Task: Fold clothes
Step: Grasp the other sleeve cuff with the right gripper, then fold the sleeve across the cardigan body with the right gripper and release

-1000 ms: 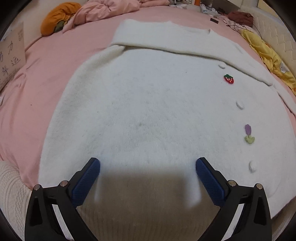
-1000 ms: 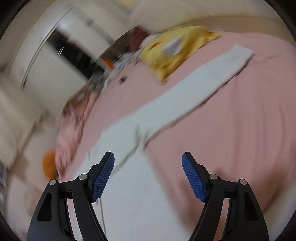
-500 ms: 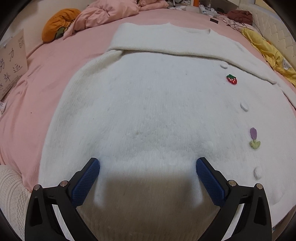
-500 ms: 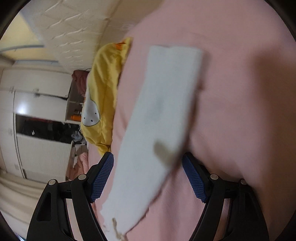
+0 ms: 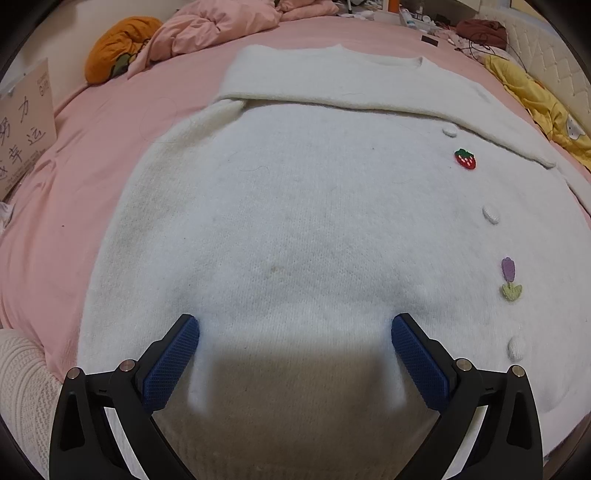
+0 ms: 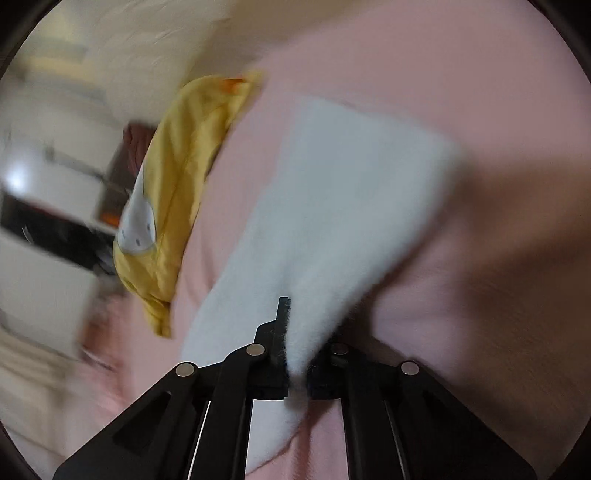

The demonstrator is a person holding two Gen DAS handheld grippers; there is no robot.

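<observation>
a white fuzzy cardigan (image 5: 295, 221) is spread flat on a bed covered by a pink sheet (image 5: 92, 155). one sleeve is folded across its top, just below the neckline. down its right side runs a row of white buttons (image 5: 490, 214), with a red strawberry patch (image 5: 465, 158) and a purple tulip patch (image 5: 509, 277) set between them. the left gripper (image 5: 295, 354) is held low over the hem end of the cardigan, its blue fingers (image 5: 173, 362) spread wide apart with nothing between them, and its shadow is cast on the knit.

in the blurred right wrist view, the other sleeve (image 6: 351, 206) is seen stretched out over the pink sheet, and the right gripper (image 6: 295, 369) is clamped on it, the fingers pressed together with white fabric pinched between them.

a yellow garment (image 6: 173, 192) with a white cartoon face is laid just beside that sleeve. at the far end of the bed a crumpled pink duvet (image 5: 221, 26) and an orange plush (image 5: 118, 44) are piled. a cardboard sign (image 5: 26, 125) with handwritten characters is propped at the left edge.
</observation>
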